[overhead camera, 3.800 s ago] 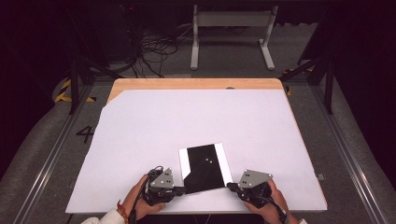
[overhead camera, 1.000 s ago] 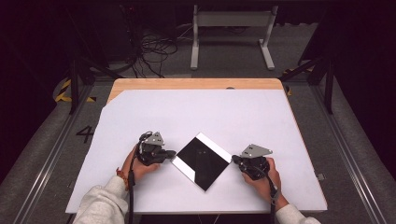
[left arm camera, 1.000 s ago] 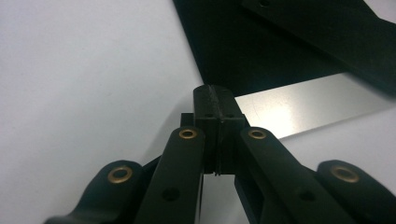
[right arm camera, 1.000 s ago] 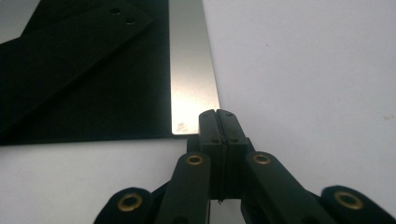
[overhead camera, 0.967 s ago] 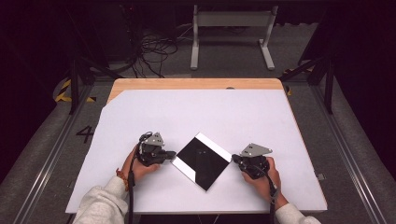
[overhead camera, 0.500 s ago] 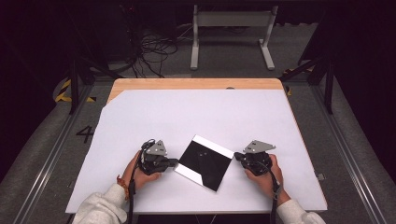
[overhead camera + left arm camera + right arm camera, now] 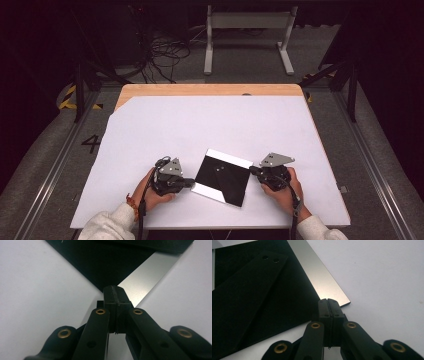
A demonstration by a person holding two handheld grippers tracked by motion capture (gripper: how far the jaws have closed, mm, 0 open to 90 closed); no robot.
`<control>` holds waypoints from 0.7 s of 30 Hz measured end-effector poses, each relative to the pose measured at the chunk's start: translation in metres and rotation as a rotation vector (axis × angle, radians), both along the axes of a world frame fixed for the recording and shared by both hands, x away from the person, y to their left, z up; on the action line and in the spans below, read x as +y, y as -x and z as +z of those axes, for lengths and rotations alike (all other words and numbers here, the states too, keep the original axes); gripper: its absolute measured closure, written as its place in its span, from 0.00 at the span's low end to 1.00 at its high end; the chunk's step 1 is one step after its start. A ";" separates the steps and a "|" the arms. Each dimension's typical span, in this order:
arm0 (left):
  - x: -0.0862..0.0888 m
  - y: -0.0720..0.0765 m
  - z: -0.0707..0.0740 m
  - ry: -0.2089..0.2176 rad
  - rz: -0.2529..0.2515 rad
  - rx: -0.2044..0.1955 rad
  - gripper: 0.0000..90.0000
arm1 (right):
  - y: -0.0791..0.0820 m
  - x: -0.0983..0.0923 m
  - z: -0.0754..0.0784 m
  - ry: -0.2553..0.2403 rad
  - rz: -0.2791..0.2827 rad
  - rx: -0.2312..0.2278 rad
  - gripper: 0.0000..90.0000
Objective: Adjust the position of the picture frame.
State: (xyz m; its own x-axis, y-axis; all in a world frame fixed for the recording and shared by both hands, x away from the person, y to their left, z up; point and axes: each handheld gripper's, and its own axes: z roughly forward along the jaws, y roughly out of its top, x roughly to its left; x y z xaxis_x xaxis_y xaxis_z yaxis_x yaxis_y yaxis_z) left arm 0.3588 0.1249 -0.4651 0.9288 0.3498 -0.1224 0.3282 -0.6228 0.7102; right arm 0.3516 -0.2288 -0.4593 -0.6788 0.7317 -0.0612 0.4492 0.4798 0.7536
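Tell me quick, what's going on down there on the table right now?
Left gripper and right gripper shut, fingers closed on nothing. Each tip at a corner of the flat black plate. White table around it, nothing in the way.

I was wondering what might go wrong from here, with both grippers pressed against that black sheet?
1. Both grippers are shut, so the left gripper and right gripper only push the black sheet at its corners; it may spin or slide away unexpectedly.
2. The sheet lies near the front edge of the white table cover, so a push that way might send it off.
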 end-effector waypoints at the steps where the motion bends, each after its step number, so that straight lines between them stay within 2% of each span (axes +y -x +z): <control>1: 0.000 0.000 0.000 0.004 0.001 0.005 1.00 | -0.001 -0.001 0.000 -0.004 0.000 0.002 1.00; 3: -0.001 0.001 -0.001 0.008 -0.003 0.014 1.00 | -0.003 -0.001 0.000 -0.009 -0.007 0.006 1.00; 12: -0.010 0.005 0.000 0.008 -0.025 0.009 1.00 | -0.017 0.000 0.000 -0.014 -0.037 0.008 1.00; 18: -0.017 0.008 0.000 0.002 -0.043 -0.005 1.00 | -0.028 0.001 0.000 -0.009 -0.049 0.001 1.00; 21: -0.019 0.010 0.001 -0.012 -0.052 -0.025 1.00 | -0.033 0.002 0.000 -0.014 -0.051 0.009 1.00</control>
State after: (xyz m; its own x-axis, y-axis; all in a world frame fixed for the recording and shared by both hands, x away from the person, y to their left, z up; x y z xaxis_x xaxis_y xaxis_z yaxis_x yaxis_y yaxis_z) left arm 0.3489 0.1057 -0.4644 0.9483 0.3027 -0.0953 0.2779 -0.6467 0.7104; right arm 0.3842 -0.2270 -0.4590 -0.6412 0.7661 -0.0444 0.4796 0.4453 0.7561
